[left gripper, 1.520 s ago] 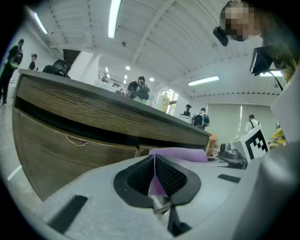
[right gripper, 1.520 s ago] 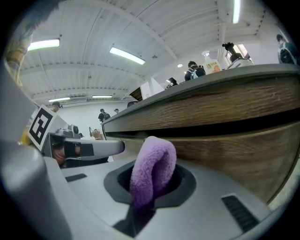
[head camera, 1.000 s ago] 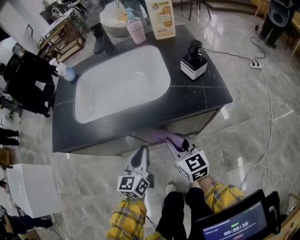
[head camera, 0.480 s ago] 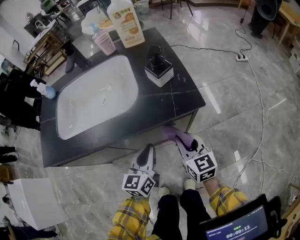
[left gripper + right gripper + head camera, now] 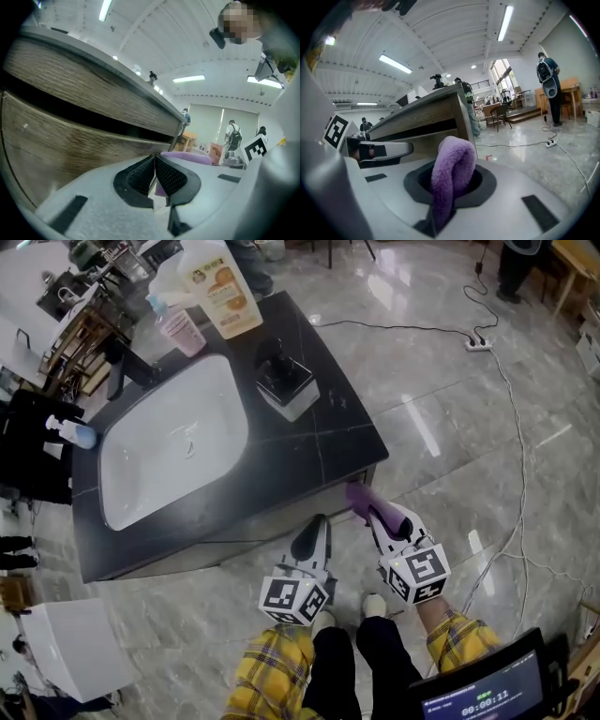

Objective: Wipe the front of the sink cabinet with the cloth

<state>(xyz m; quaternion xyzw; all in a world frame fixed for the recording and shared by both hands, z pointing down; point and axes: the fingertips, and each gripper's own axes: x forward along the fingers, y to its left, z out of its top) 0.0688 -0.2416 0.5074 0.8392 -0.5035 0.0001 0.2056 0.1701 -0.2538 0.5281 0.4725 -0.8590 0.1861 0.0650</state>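
The sink cabinet [image 5: 281, 512] has a dark stone top [image 5: 319, 442] with a white basin [image 5: 173, 451]; its wood-grain front [image 5: 70, 140] fills the left gripper view. My right gripper [image 5: 370, 514] is shut on a purple cloth [image 5: 361, 500], [image 5: 450, 176], just off the cabinet's front right corner [image 5: 373, 470]. Whether the cloth touches the cabinet cannot be told. My left gripper [image 5: 314, 538] is shut with nothing in it, its tips close to the cabinet front. The purple cloth [image 5: 187, 157] also shows just behind the left jaws.
On the top stand a black-and-white pump dispenser [image 5: 284, 381], an orange-labelled jug [image 5: 217, 282] and a pink bottle [image 5: 178, 329]. A cable and power strip [image 5: 476, 343] lie on the glossy floor at the right. People [image 5: 548, 84] stand farther off.
The view has swung so the cabinet sits farther left. Both grippers have shifted right along the front, and the cloth has come out from the cabinet front to its right corner.
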